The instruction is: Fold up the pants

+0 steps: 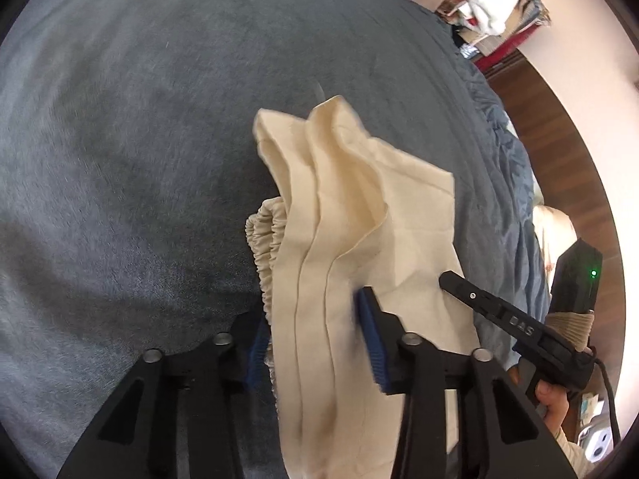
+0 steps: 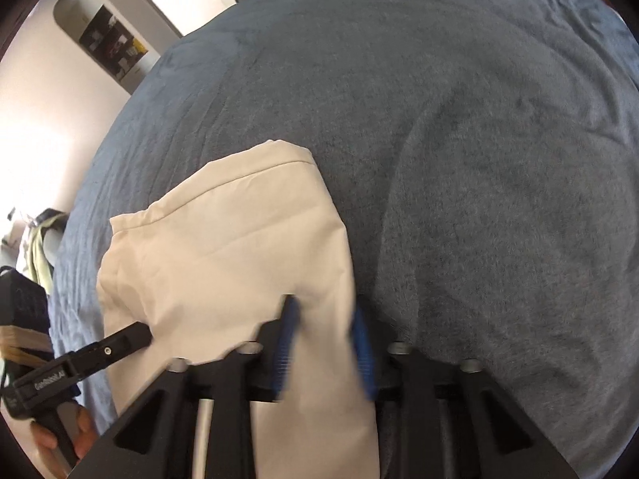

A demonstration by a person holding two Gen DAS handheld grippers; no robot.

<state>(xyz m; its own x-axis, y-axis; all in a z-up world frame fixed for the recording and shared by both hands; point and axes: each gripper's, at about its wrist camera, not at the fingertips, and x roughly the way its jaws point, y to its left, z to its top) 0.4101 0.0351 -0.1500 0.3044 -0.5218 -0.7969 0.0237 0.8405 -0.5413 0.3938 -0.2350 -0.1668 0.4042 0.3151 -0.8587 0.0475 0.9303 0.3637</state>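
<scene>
Cream pants (image 1: 359, 215) lie bunched in folds on a blue-grey bedspread (image 1: 120, 159), with the gathered elastic waistband (image 1: 263, 247) at their left edge. My left gripper (image 1: 315, 331) is open, its blue pads either side of the folded cloth. In the right wrist view the pants (image 2: 223, 239) lie flat, a hemmed edge at the far side. My right gripper (image 2: 325, 343) is open with a strip of the cloth between its blue pads. Each gripper shows in the other's view, the right one (image 1: 451, 279) and the left one (image 2: 139, 335), both touching the pants.
The bedspread (image 2: 479, 159) fills most of both views. A wooden bed edge (image 1: 559, 127) and cluttered shelves (image 1: 487, 8) lie at the right of the left view. A white wall with an arched niche (image 2: 100, 36) stands at the left of the right view.
</scene>
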